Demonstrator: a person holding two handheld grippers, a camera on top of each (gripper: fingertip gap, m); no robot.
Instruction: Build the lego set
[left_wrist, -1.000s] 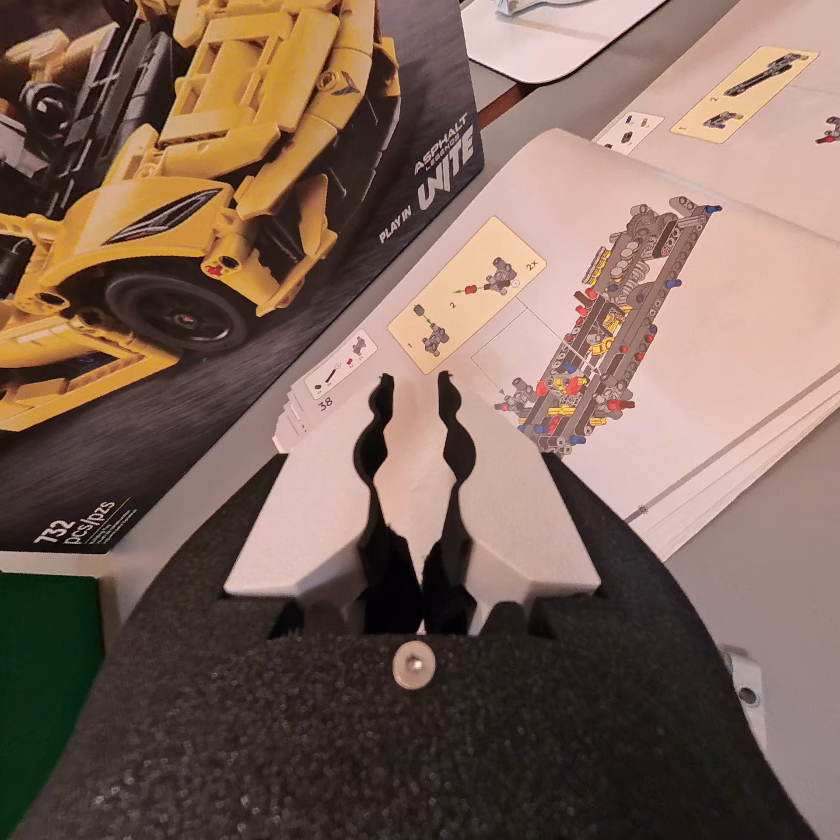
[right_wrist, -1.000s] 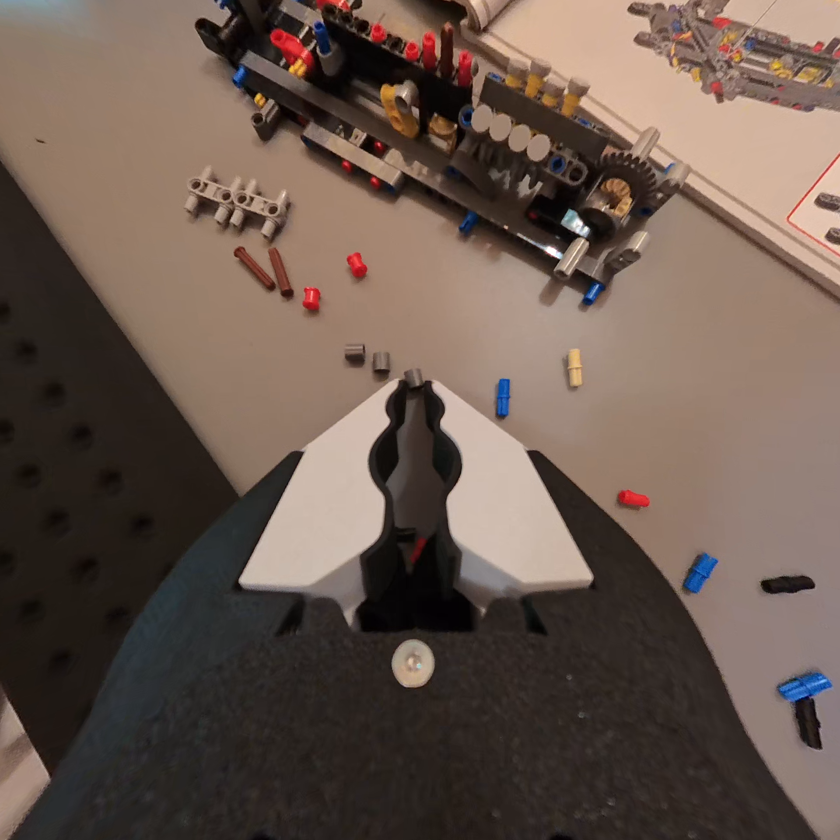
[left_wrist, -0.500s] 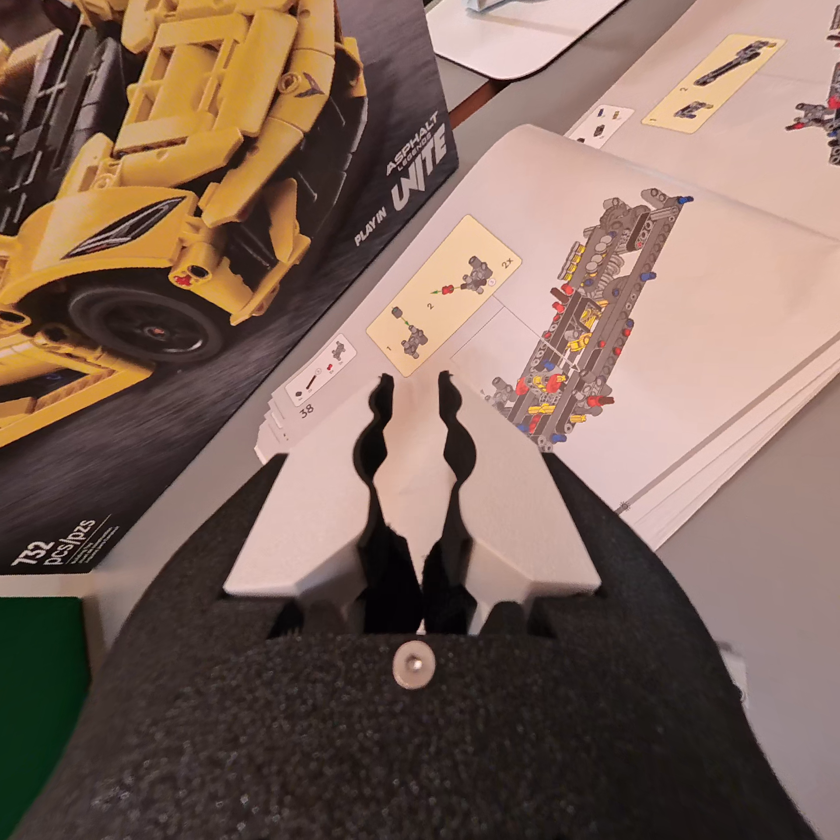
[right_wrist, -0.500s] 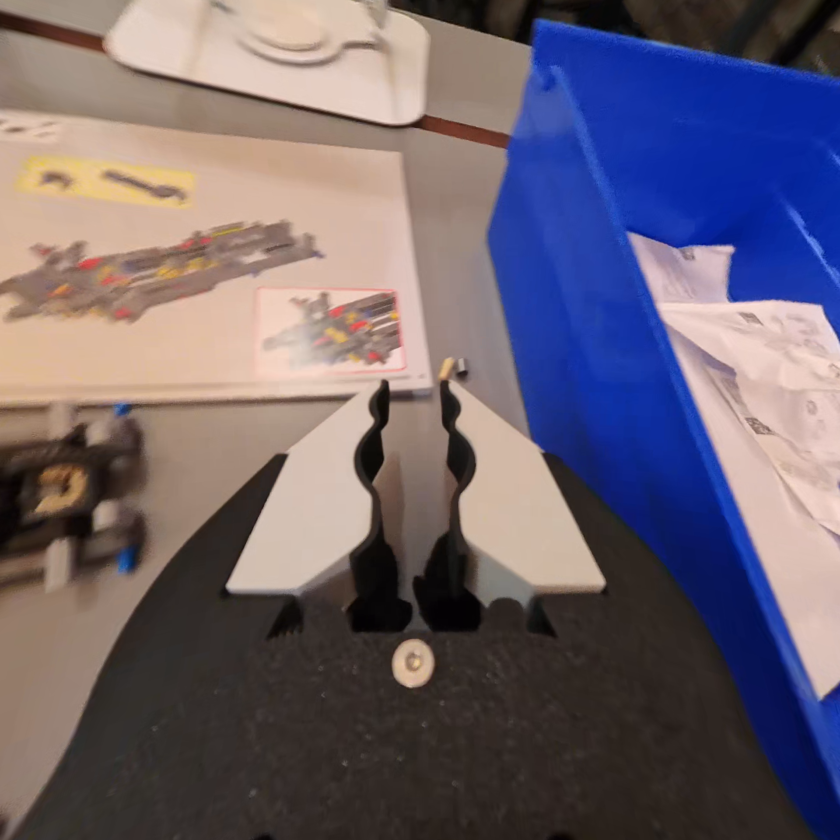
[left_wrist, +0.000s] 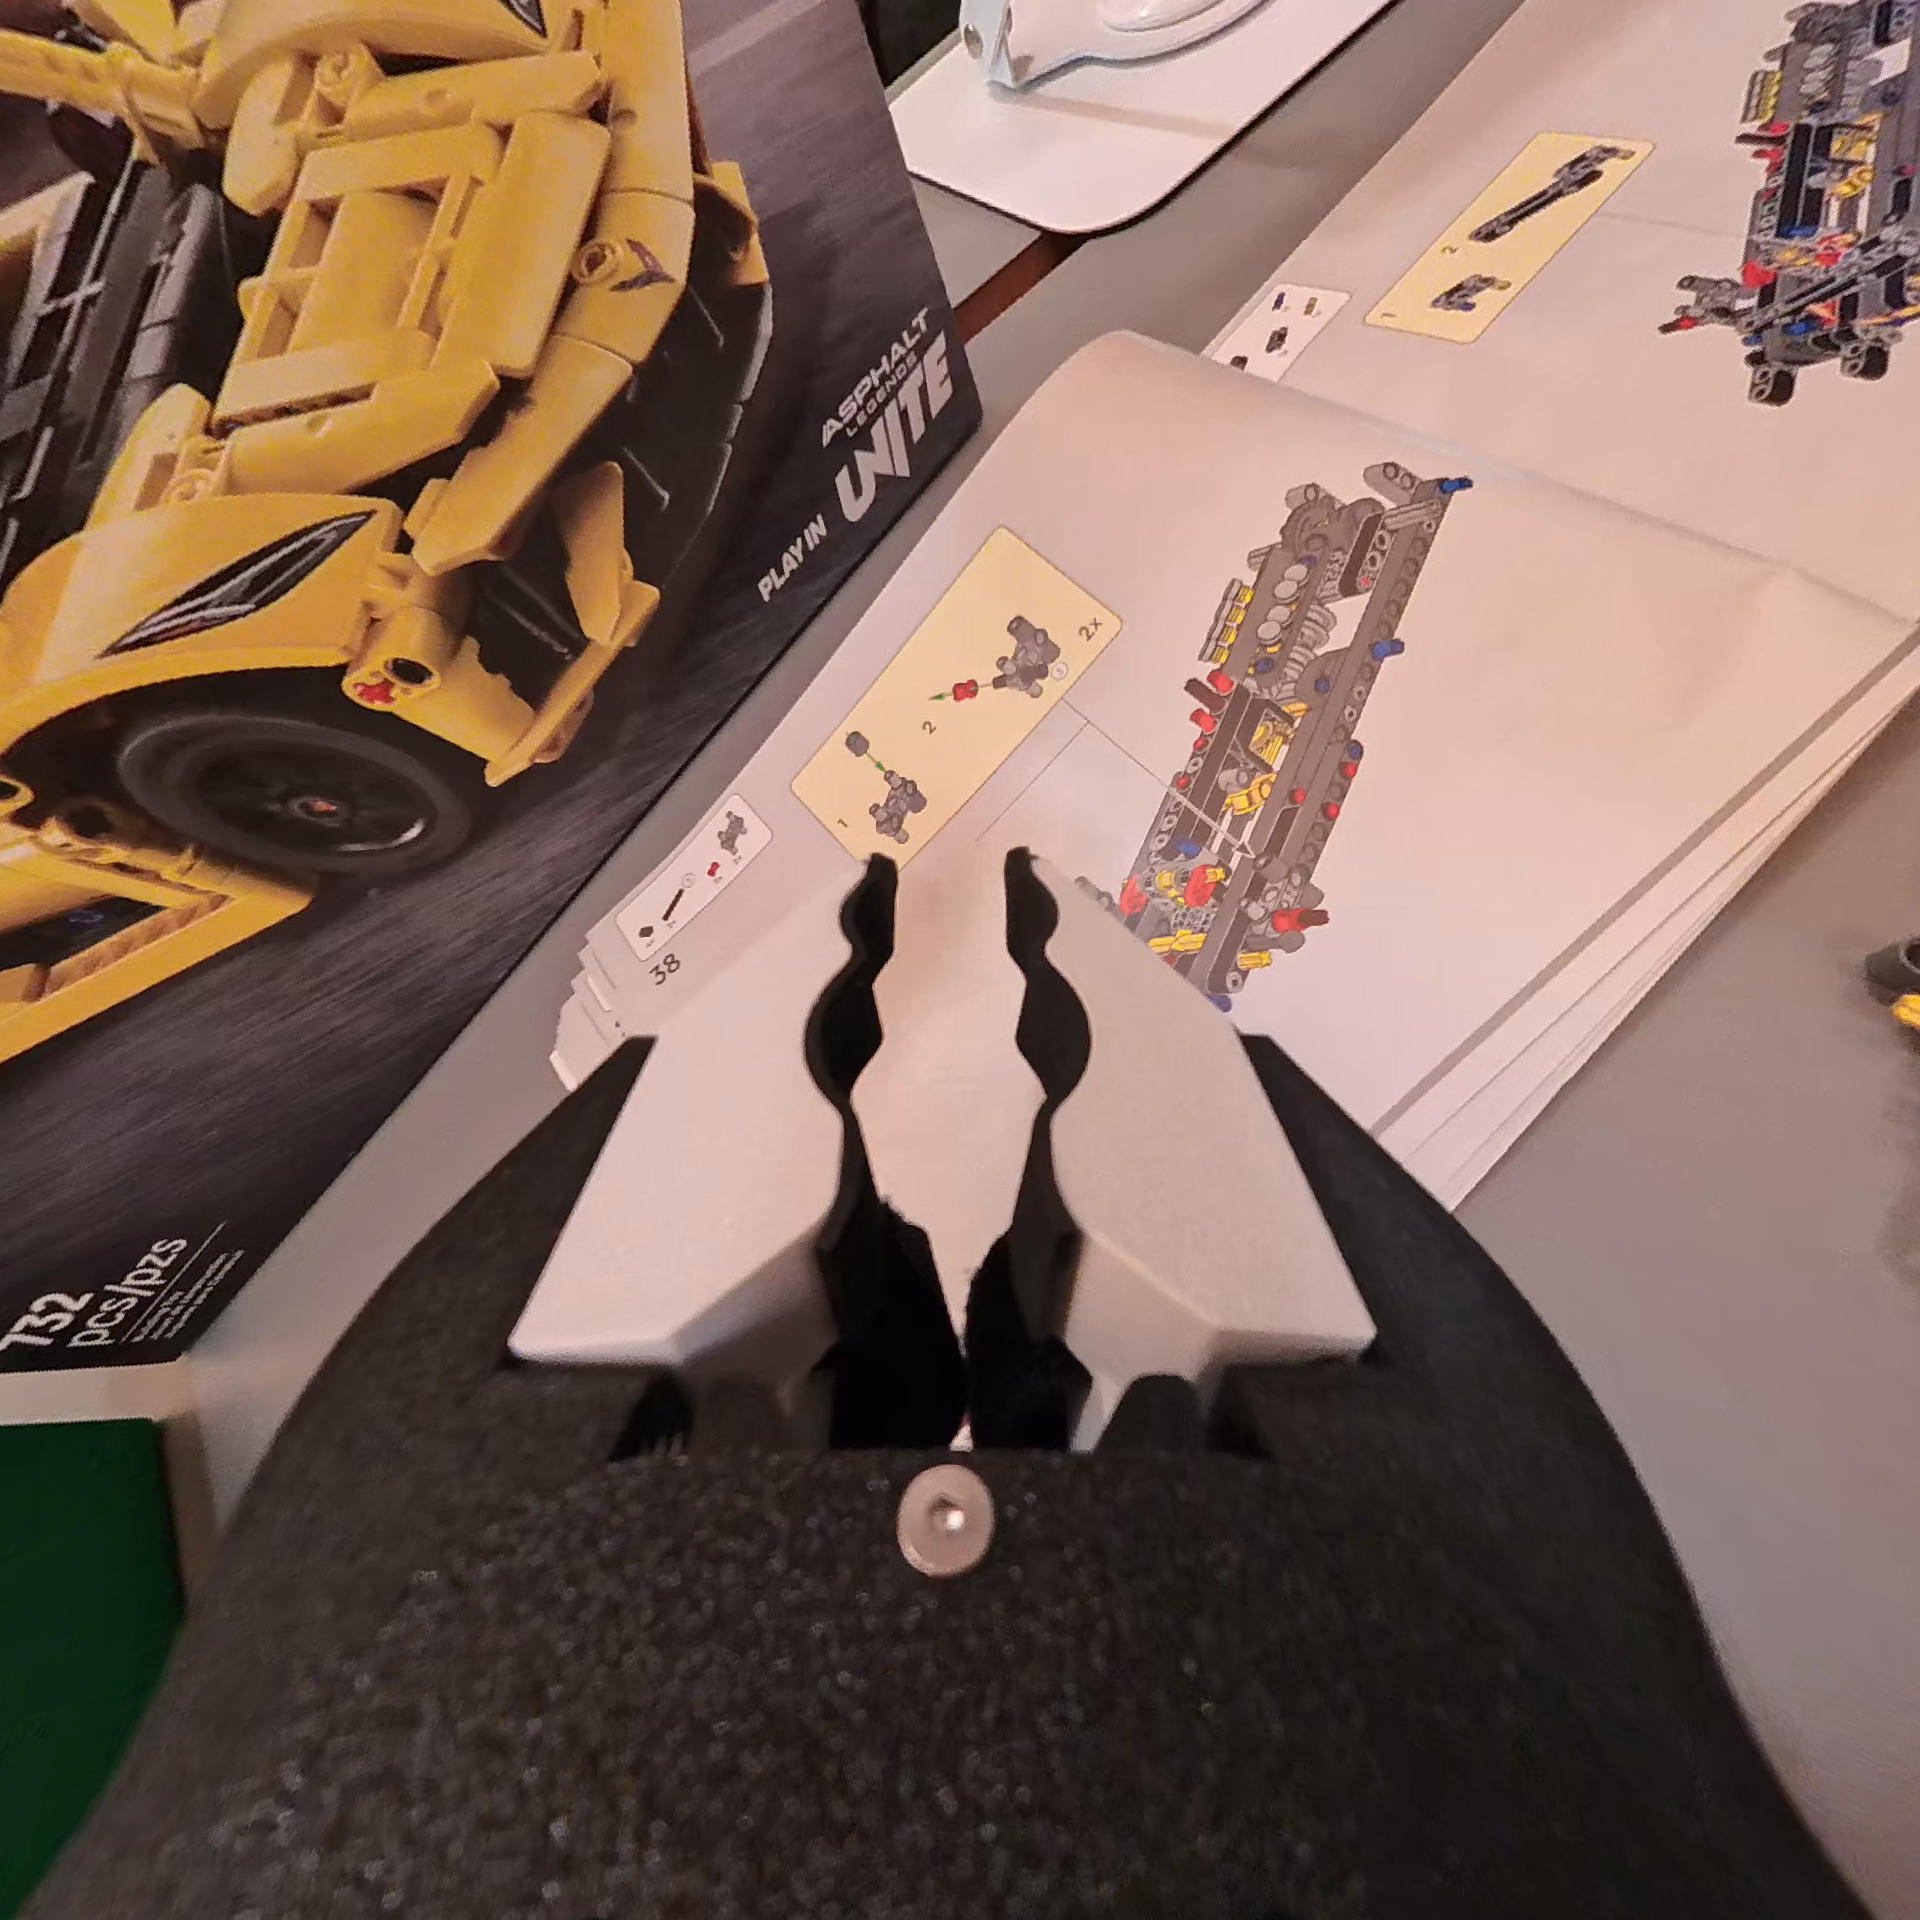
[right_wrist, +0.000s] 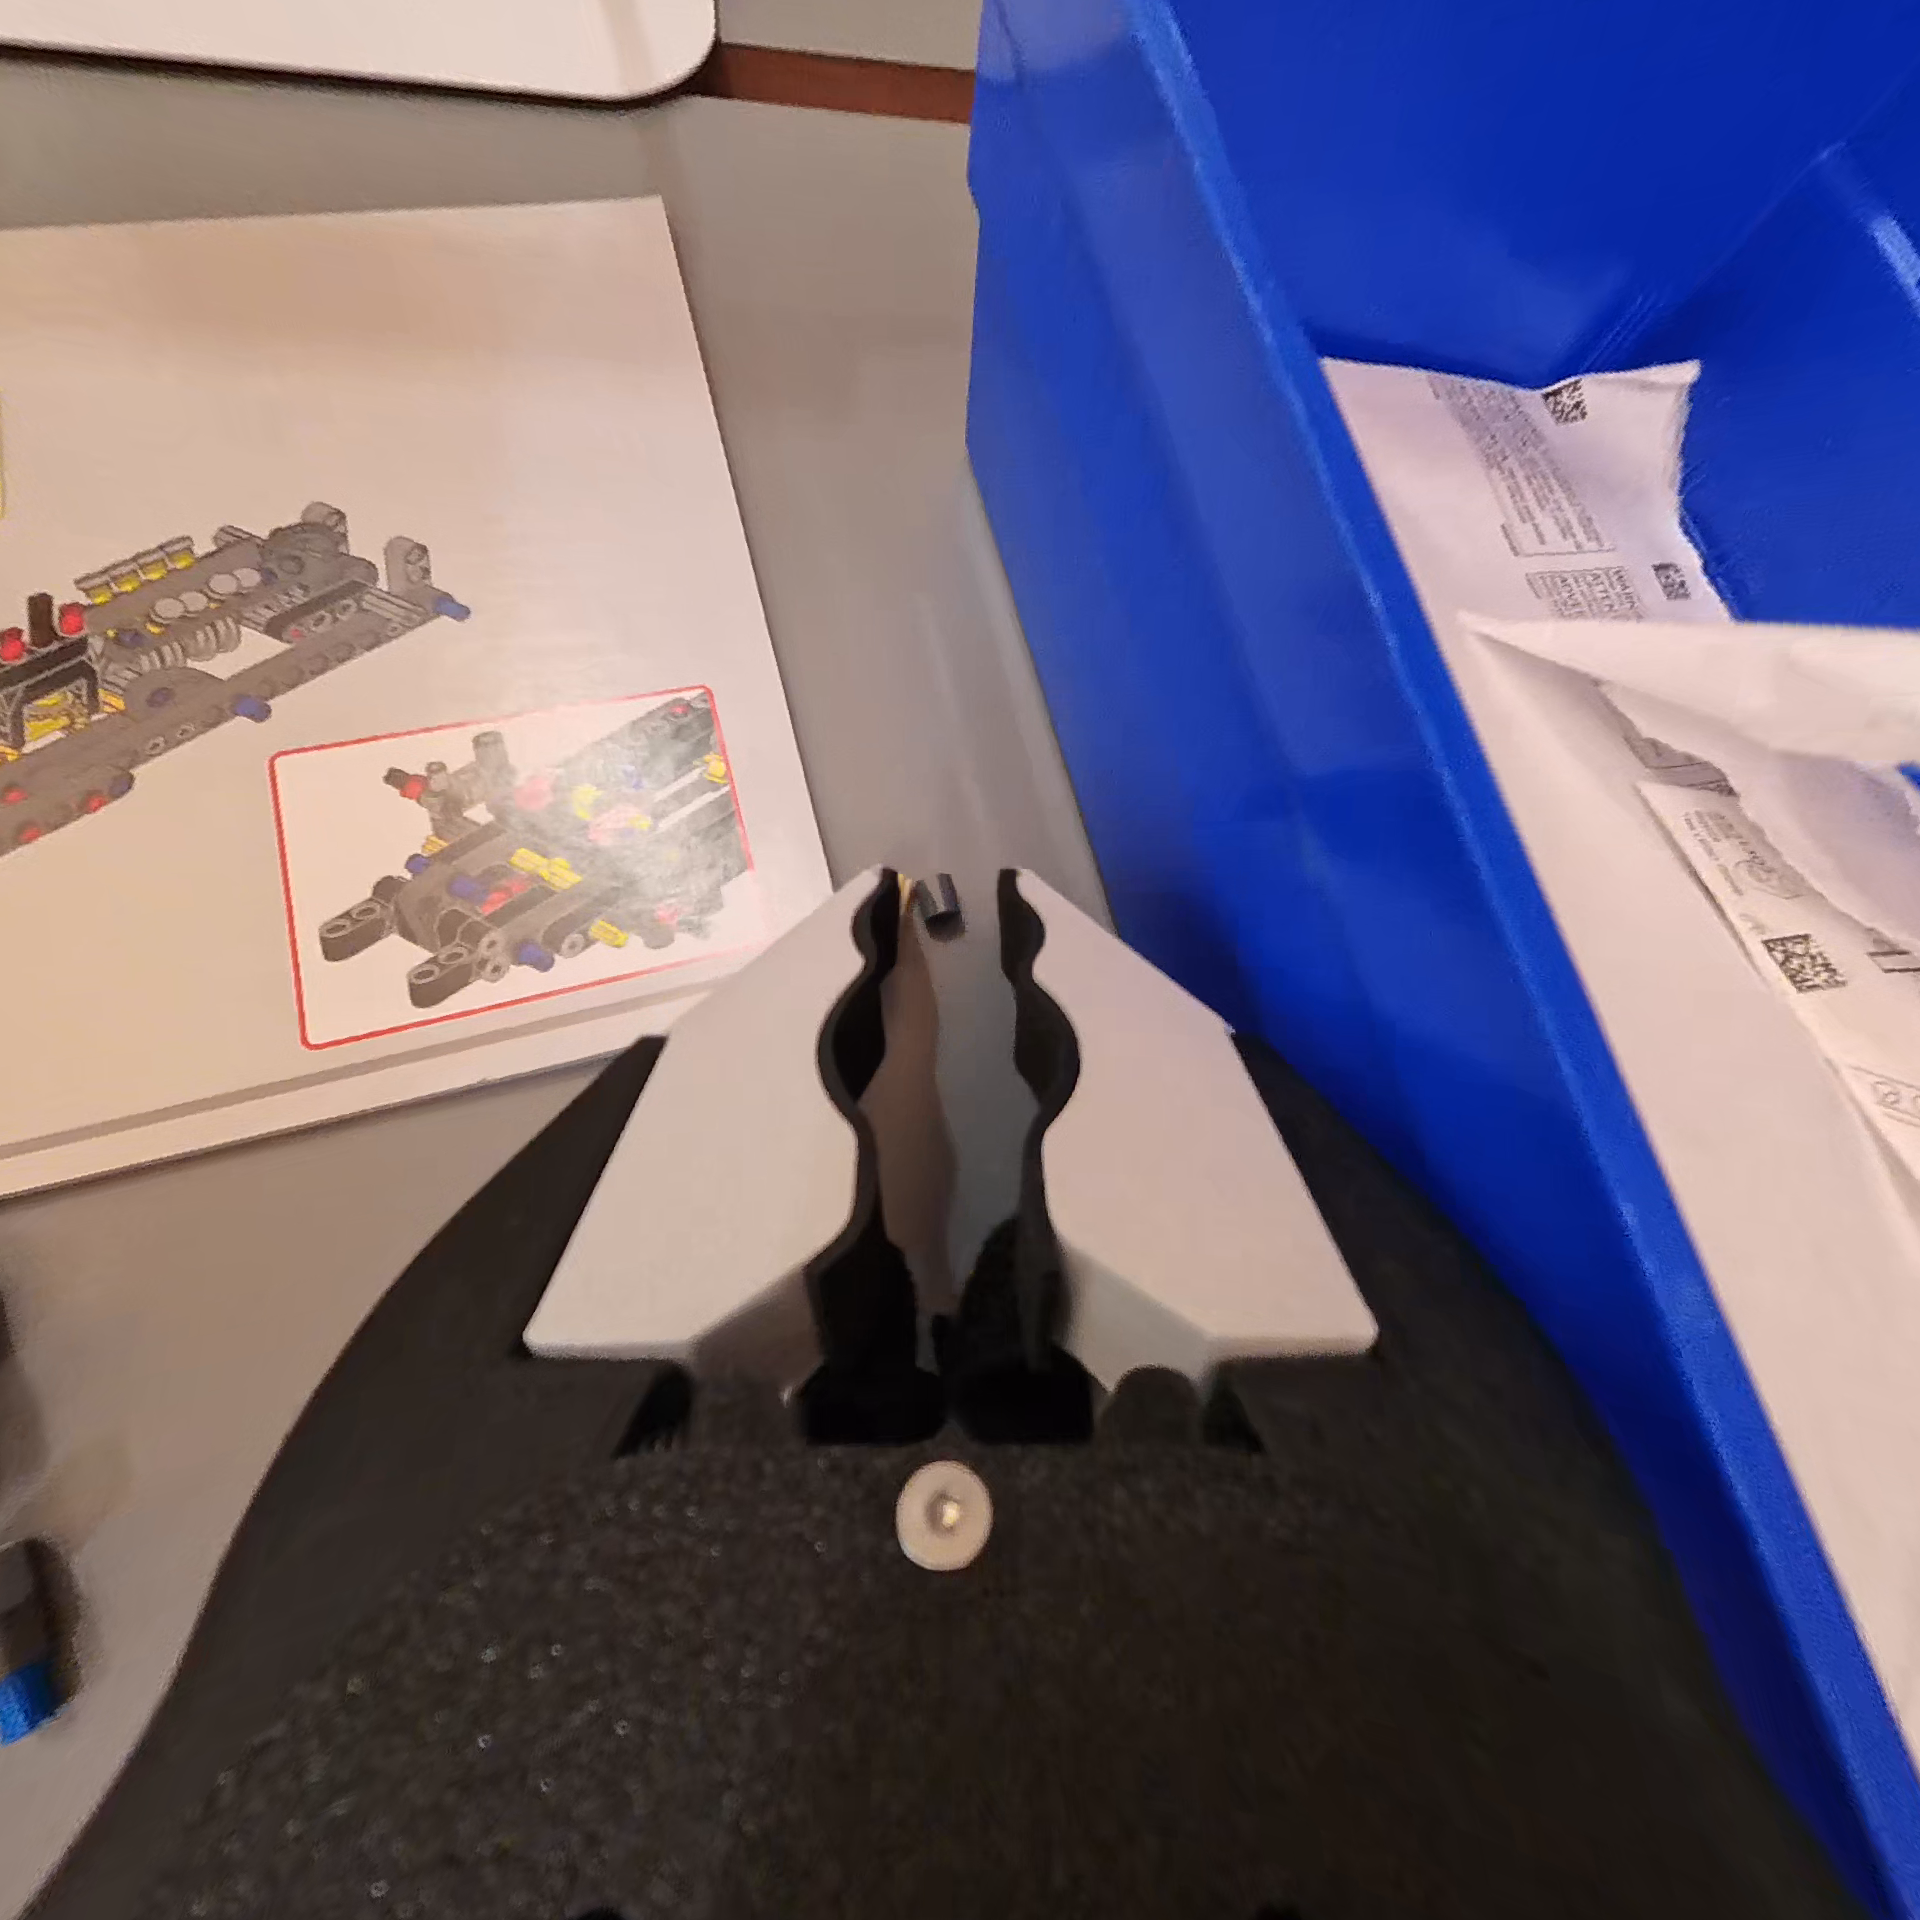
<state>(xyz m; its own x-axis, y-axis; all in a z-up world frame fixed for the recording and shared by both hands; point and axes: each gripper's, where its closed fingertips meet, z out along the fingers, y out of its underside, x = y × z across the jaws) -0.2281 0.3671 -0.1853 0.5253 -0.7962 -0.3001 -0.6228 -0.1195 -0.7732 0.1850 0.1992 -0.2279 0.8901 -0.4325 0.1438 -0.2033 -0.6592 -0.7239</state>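
Picking looks like the step in hand: right tool (right_wrist: 940, 883), jaws parted and empty, hovers over a small dark grey cylindrical plastic piece (right_wrist: 940, 902) lying on the grey table (right_wrist: 894, 343) between its tips, beside a blue plastic bin (right_wrist: 1299, 623). Next it must lower and close squarely on it. Left tool (left_wrist: 951, 868) hangs open, empty, above the open white paper instruction booklet (left_wrist: 1507, 790).

Table: grey matte top (left_wrist: 1714, 1351), with warm light falling on it
Table edge: dark brown strip (right_wrist: 842, 94) along the far side
White mat: rounded corner (left_wrist: 1081, 166), lying flat at the far edge of the table
Blue bin: (right_wrist: 1247, 520) standing on the table, with white printed papers (right_wrist: 1662, 727) inside
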